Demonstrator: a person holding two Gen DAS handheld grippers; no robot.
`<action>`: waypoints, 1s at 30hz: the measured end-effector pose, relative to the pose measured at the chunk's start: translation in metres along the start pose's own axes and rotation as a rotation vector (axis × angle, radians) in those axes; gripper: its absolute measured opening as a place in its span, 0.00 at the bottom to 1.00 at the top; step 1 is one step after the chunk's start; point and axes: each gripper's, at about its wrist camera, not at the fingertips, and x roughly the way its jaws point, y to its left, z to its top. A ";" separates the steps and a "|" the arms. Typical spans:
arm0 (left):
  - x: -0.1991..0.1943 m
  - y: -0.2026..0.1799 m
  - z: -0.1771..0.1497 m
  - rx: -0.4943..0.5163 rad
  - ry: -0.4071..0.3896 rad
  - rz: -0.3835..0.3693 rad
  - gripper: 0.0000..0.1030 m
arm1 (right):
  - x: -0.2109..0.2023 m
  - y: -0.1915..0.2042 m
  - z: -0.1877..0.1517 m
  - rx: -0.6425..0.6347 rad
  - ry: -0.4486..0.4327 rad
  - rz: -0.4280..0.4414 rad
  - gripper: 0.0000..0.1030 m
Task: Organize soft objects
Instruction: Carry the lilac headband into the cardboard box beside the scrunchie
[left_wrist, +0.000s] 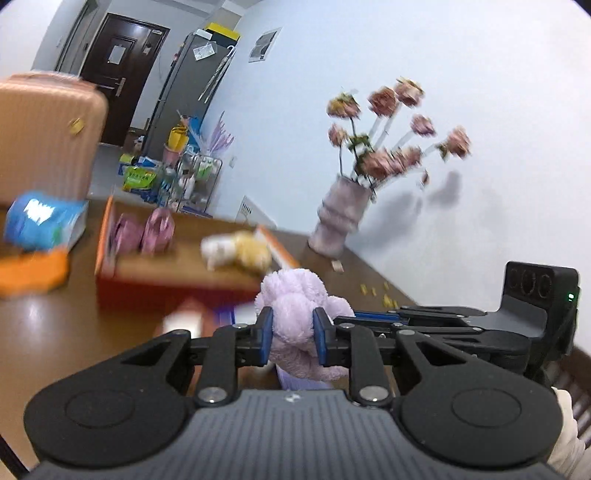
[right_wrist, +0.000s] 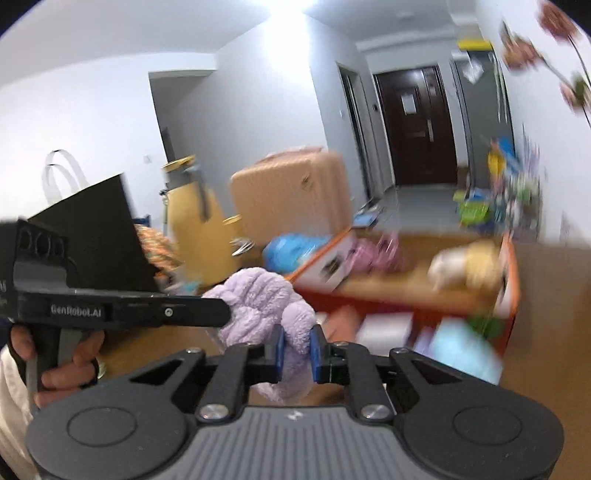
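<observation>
Because 2 grips share its soft bulk, the lilac plush toy (left_wrist: 295, 295) hangs above the table (left_wrist: 55, 332), left gripper (left_wrist: 293, 334) and right gripper (right_wrist: 295, 349) each clamped on it, short of the orange box (left_wrist: 107, 251).

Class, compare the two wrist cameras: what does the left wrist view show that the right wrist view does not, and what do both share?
Only the left wrist view: the ribbed vase holding the flowers, standing on the table by the wall.
Only the right wrist view: a black bag and the hand holding the left gripper.
Both: the purple plush toy pinched in the jaws, the orange box, the suitcase and the dark door.
</observation>
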 end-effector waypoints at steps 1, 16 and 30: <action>0.021 0.009 0.022 -0.012 0.009 0.001 0.22 | 0.012 -0.011 0.019 -0.027 0.002 -0.018 0.13; 0.266 0.152 0.128 -0.063 0.273 0.245 0.22 | 0.292 -0.180 0.133 -0.018 0.322 -0.159 0.13; 0.311 0.170 0.104 0.041 0.425 0.303 0.25 | 0.358 -0.210 0.103 0.049 0.449 -0.187 0.17</action>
